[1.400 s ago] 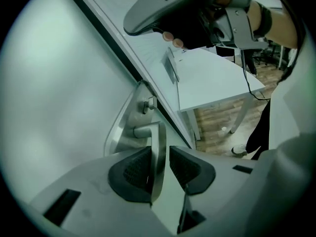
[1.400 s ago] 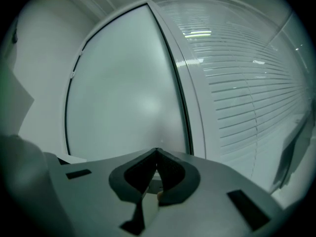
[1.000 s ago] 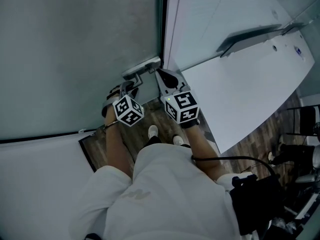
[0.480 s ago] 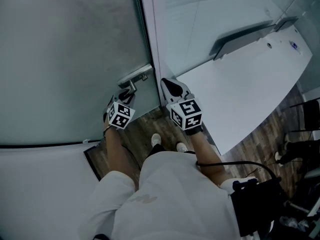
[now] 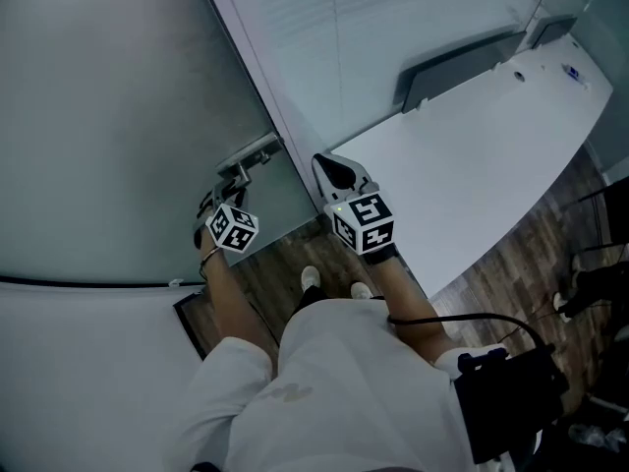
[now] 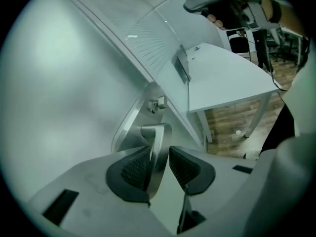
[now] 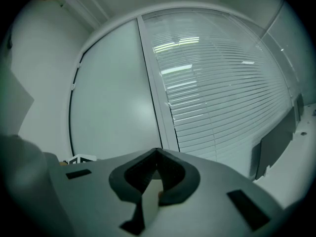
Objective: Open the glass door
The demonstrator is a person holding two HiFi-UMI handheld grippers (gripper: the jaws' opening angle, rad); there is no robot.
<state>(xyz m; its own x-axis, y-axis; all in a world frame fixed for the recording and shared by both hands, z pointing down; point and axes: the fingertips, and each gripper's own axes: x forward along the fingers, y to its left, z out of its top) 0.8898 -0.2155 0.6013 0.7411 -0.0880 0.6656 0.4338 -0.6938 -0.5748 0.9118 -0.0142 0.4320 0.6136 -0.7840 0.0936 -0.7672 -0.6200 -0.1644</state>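
Observation:
The frosted glass door stands partly swung away from its pale frame. Its metal lever handle sits in my left gripper. In the left gripper view the lever runs between the two dark pads, with the gripper shut on it. My right gripper hovers to the right of the handle, near the frame, shut and empty. The right gripper view shows its pads pressed together, the gripper facing the door panel and the frame.
A glass wall with blinds stands right of the frame. A white desk runs along it, with a grey strip at its back edge. Wood floor lies under my feet. A black bag hangs at my right hip.
The door has swung further from its frame, with its edge and handle shifting left. My left gripper stayed on the handle. The right gripper, shut throughout, now stands apart from the handle.

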